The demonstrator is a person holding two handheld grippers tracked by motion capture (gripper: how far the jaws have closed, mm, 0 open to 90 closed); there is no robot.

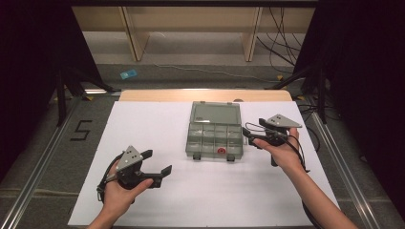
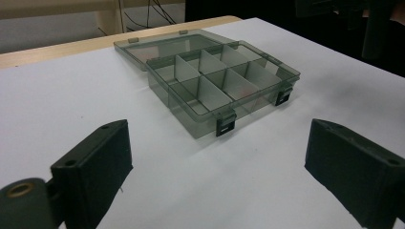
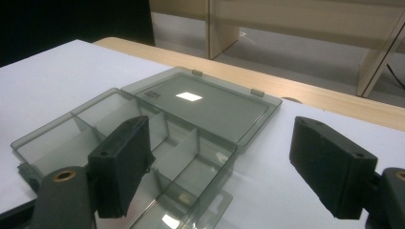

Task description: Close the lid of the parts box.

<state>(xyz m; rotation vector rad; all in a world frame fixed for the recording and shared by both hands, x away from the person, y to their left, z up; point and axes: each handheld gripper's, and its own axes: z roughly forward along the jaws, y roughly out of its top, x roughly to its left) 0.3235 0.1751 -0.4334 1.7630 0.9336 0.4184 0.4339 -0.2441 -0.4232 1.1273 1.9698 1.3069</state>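
A smoky clear compartment box (image 1: 208,131) lies open at the table's middle, its lid (image 1: 215,113) flat behind it. A small red thing (image 1: 221,150) sits in a front compartment. My left gripper (image 1: 156,162) stands open over bare white table, well to the front left of the box. In the left gripper view the box (image 2: 191,114) lies ahead of the open gripper (image 2: 219,167), latches facing me. My right gripper (image 1: 254,130) hangs open at the box's right edge. In the right gripper view the open gripper (image 3: 224,167) hovers over the compartments (image 3: 176,155) and lid (image 3: 205,107).
A white sheet (image 1: 143,129) covers the table, with a wooden edge (image 1: 157,95) at the back. Metal rails (image 1: 43,157) run along both sides. Wooden shelf legs (image 1: 136,43) and cables (image 1: 282,47) lie on the floor beyond.
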